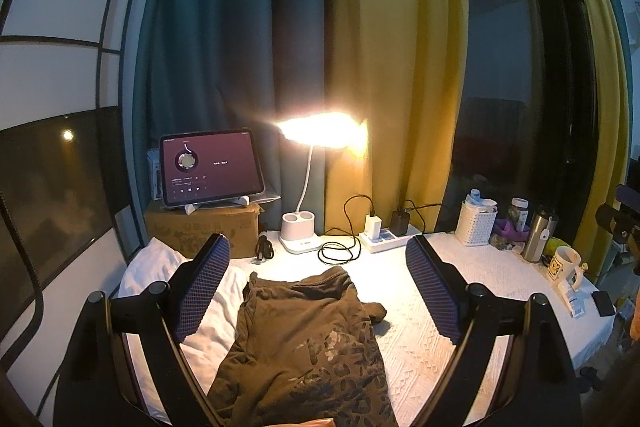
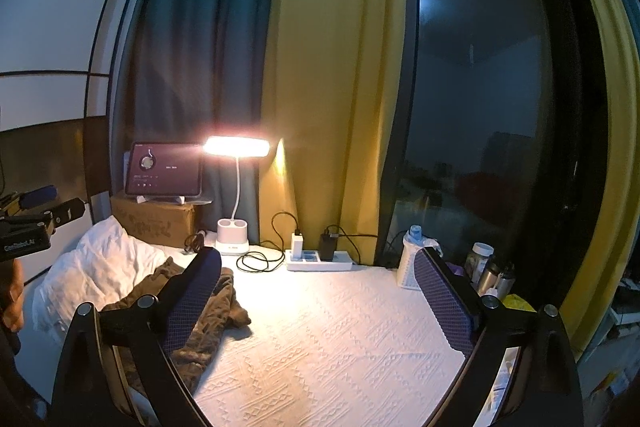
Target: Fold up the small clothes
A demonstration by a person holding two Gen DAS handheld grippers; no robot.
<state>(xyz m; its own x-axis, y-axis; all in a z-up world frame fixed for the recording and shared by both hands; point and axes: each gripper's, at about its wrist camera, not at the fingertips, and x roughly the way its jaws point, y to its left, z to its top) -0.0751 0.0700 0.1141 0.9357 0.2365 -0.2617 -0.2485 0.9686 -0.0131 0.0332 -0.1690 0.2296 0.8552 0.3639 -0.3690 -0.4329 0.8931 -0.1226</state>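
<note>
An olive-brown printed garment (image 1: 304, 343) lies crumpled on the white textured table cover (image 1: 420, 343), its collar end toward the lamp. My left gripper (image 1: 318, 283) hovers above it, open wide, nothing between its blue pads (image 1: 204, 287). In the right wrist view the same garment (image 2: 200, 327) lies at the left, partly behind the left finger. My right gripper (image 2: 320, 299) is open over the bare cover (image 2: 340, 347), holding nothing. The other gripper's body (image 2: 28, 223) shows at the left edge.
White cloth (image 1: 160, 267) lies bunched left of the garment. At the back stand a lit desk lamp (image 1: 304, 227), a tablet (image 1: 208, 167) on a cardboard box, a power strip (image 1: 384, 239) with cables, a white basket (image 1: 476, 223), bottles and a mug (image 1: 564, 263).
</note>
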